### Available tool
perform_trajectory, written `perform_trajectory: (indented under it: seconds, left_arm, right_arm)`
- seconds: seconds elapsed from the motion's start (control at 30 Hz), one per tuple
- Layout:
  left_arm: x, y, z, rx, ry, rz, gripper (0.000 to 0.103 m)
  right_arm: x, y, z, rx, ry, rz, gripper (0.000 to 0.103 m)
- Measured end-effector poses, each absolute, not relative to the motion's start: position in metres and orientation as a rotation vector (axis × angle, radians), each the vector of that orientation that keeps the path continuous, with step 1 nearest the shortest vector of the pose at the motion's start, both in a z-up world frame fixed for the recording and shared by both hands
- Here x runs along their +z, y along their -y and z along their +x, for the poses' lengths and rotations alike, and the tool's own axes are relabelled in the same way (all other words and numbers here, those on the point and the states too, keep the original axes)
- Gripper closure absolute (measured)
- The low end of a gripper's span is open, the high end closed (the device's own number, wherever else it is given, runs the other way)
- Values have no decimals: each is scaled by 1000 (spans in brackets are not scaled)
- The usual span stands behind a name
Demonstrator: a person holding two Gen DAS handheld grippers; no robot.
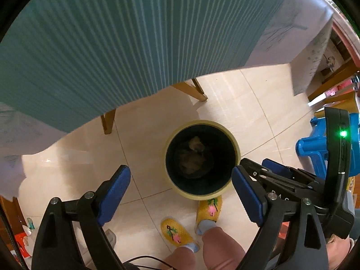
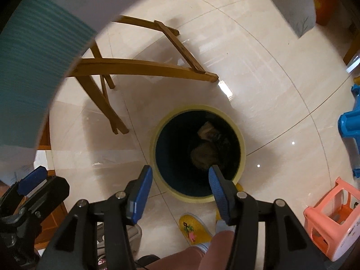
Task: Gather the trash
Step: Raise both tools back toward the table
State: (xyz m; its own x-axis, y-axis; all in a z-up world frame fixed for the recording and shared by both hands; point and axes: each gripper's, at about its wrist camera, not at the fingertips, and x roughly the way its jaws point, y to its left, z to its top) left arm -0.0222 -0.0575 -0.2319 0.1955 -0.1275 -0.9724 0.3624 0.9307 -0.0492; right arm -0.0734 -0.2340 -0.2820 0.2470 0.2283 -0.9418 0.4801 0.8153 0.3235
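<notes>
Right wrist view: both tools, left tool (image 1: 181,193) and right tool (image 2: 180,186), hang spread, unladen, above the trash bin (image 2: 199,155).

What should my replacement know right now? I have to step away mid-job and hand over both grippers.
Left gripper: open, empty, above the bin.
Right gripper: open, empty, also above the bin.
Trash bin: yellow rim, dark liner, on the tile floor by your slippers, next to the cloth-covered table.
Done: some crumpled brownish trash lies at the bottom of the bin.
Left: no loose trash shows in either view; look on the table and floor for more.
</notes>
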Motion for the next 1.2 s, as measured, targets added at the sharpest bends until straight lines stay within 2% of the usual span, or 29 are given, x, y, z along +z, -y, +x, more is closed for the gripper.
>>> perform_trajectory:
  seconds: [0.33, 0.67, 0.93, 1.2]
  left_arm:
    - [-102, 35, -45, -386, -1246, 237, 13]
    - [26, -1, -56, -394, -1123, 213, 13]
    - [82, -33, -51, -408, -1020, 137, 13]
    - [115, -51, -39, -399, -946, 102, 13]
  right_arm:
    - [-173, 212, -94, -152, -1328, 578, 51]
    - [-45, 179, -113, -110, -1211, 483, 51]
    - [22, 170, -110, -136, -1081, 440, 51]
    - [61, 162, -96, -145, -991, 390, 51]
